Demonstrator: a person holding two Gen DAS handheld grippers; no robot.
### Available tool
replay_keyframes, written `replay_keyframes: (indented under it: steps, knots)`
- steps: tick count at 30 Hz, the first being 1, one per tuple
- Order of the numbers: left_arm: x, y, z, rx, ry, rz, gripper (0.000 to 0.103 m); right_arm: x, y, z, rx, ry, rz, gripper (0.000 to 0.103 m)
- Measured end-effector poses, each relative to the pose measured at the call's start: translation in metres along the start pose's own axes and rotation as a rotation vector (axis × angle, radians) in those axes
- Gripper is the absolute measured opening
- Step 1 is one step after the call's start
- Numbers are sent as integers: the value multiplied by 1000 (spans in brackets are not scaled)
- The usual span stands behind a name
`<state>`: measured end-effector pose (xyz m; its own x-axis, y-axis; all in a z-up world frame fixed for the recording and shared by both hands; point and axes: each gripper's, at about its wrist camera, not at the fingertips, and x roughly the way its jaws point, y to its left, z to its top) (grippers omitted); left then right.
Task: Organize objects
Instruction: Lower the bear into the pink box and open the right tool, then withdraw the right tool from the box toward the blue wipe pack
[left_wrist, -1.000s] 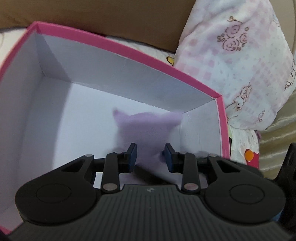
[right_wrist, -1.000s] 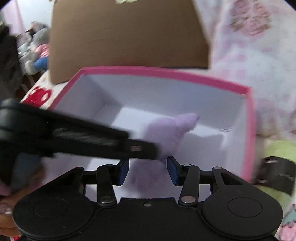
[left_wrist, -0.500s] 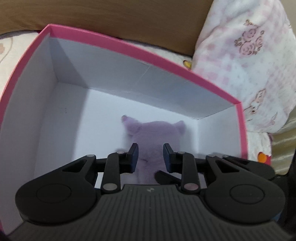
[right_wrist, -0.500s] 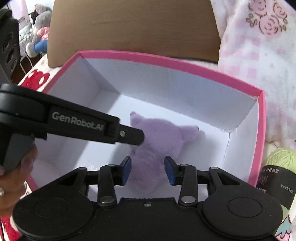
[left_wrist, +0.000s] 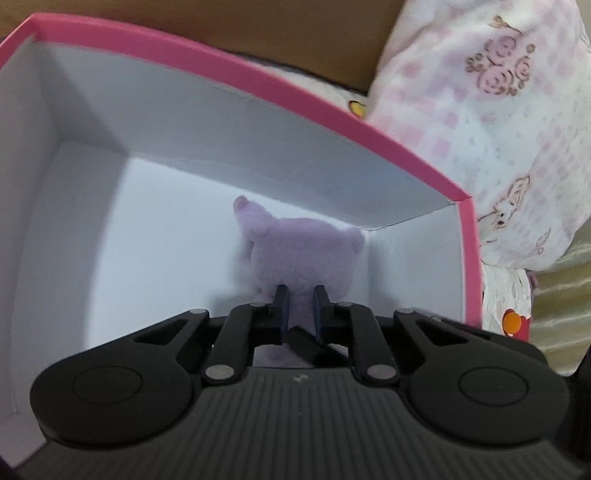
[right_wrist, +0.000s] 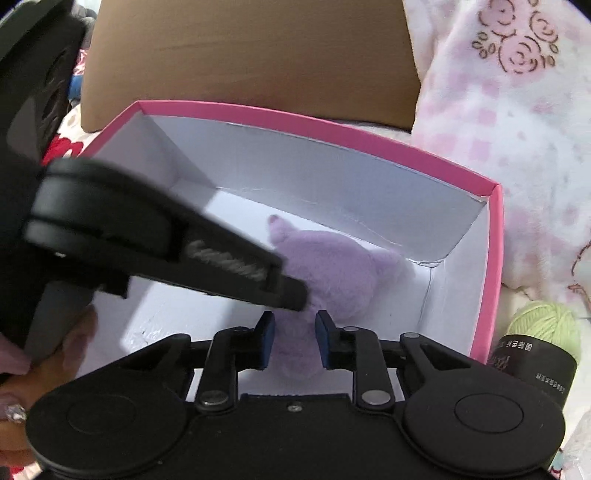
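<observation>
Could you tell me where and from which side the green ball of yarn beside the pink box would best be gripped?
Probably across the green yarn ball itself, coming from above. Its wound fibre looks soft enough to give, and the top is free. The pink box wall stands close on one side, and the dark label band covers its near end, so a sideways approach looks cramped.

A small lilac plush toy (left_wrist: 303, 254) with two pointed ears lies on the white floor of an open box (left_wrist: 258, 83), low and right of centre in the left wrist view; its ears point up the frame toward the far wall, close to the box's far right corner. The box is rectangular, its rim and outside bright pink, its inside plain white; in the right wrist view the plush toy (right_wrist: 332, 269) sits centre frame and the box (right_wrist: 495, 258) fills the middle.
</observation>
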<state>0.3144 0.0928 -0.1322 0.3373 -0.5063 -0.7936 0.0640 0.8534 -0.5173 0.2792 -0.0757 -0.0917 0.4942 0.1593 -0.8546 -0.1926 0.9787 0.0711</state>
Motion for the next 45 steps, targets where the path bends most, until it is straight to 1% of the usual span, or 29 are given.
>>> replay_keyframes:
  steps: [3, 4, 7, 9, 11, 13, 17, 19, 20, 22, 23, 24, 25, 26, 28, 30, 33, 34, 36, 38, 40, 42, 45]
  knots:
    - [0, -14, -3, 75, -22, 67, 13, -11, 7, -4, -41, -37, -14, 26]
    - [-3, -18, -4, 86, -24, 77, 12, -18, 8, -7, -38, -54, -16, 27]
    - [-18, -22, -10, 112, -27, 68, 13, -35, 8, -15, -5, -67, 31, 30]
    - [-32, -27, -16, 155, -38, 94, 13, -47, 10, -19, 7, -77, 44, 36]
    - [-48, -32, -22, 197, -50, 124, 13, -57, 15, -20, 0, -84, 40, 40]
    - [-64, -33, -26, 216, -64, 137, 13, -69, 19, -21, 0, -91, 37, 43]
    - [-87, -38, -35, 248, -83, 148, 16, -83, 22, -19, 12, -105, 24, 49]
    - [-99, -38, -41, 263, -84, 148, 17, -87, 23, -20, 26, -111, 30, 52]
    - [-104, -38, -43, 269, -85, 147, 17, -85, 22, -17, 30, -116, 33, 54]
    - [-115, -37, -47, 277, -84, 143, 23, -83, 21, -24, 34, -129, 33, 62]
    - [-120, -38, -48, 279, -86, 137, 26, -85, 22, -23, 37, -140, 32, 72]
    - [-125, -37, -50, 276, -91, 132, 37, -88, 24, -25, 45, -159, 36, 84]
    - [-130, -36, -51, 269, -95, 132, 46, -91, 25, -27, 53, -180, 44, 89]
    - [-133, -37, -51, 268, -98, 134, 48, -92, 26, -28, 59, -199, 51, 93]
    - [-136, -41, -50, 261, -82, 155, 48, -95, 26, -28, 53, -190, 40, 93]
    - [-139, -48, -48, 270, -67, 155, 48, -100, 24, -26, 38, -188, 28, 93]
    - [-149, -61, -52, 312, -76, 151, 55, -114, 19, -25, 33, -201, 11, 93]
    - [-153, -66, -56, 332, -86, 155, 59, -119, 18, -26, 26, -202, 16, 93]
    - [-162, -72, -61, 359, -100, 162, 63, -132, 17, -30, 11, -214, 30, 94]
    - [-170, -76, -66, 360, -112, 162, 66, -146, 15, -37, 9, -236, 46, 94]
    - [-178, -78, -70, 349, -121, 156, 72, -157, 15, -44, 24, -253, 48, 95]
    - [-186, -83, -76, 354, -123, 164, 74, -166, 14, -51, 24, -250, 67, 95]
    - [-196, -89, -86, 373, -124, 173, 81, -183, 12, -59, 7, -248, 74, 95]
